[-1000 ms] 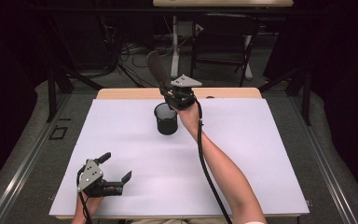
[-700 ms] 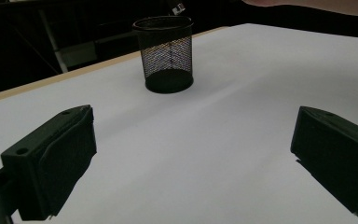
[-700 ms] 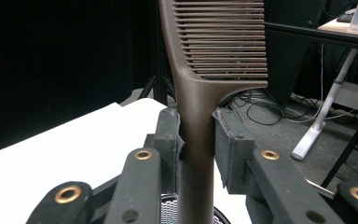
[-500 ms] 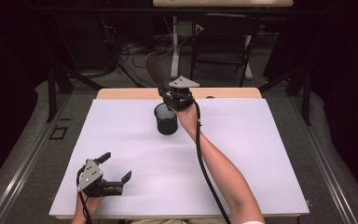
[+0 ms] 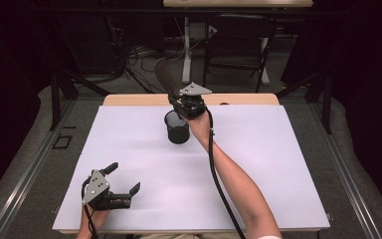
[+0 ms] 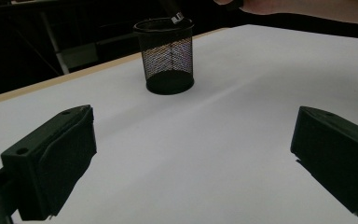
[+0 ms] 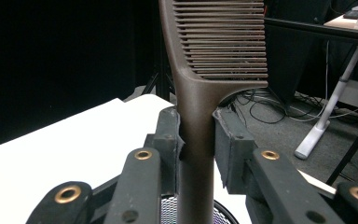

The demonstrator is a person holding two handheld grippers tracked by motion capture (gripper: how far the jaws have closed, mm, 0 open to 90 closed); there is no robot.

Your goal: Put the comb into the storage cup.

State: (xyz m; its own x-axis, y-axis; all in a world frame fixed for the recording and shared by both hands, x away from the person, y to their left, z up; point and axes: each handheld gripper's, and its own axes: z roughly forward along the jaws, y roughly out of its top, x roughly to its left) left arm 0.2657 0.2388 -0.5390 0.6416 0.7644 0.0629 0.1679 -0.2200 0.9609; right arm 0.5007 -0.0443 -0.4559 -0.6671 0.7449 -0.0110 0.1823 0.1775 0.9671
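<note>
A black mesh cup (image 5: 177,128) stands upright on the white table (image 5: 278,164) near its far edge, also seen as the mesh cup (image 6: 165,56) ahead of the left jaws. My right gripper (image 5: 181,103) hovers just over the cup, shut on the handle of a brown comb (image 7: 200,93). The comb (image 5: 166,73) stands upright with its teeth end up, and its handle tip points down into the cup's rim (image 7: 223,212). My left gripper (image 5: 124,183) rests near the front left of the table, open, with nothing between its jaws.
A wooden strip (image 5: 129,99) edges the far side of the table. Beyond it are a chair (image 5: 236,50), cables on the floor and dark curtains. The person's right forearm (image 5: 234,184) crosses the table's middle.
</note>
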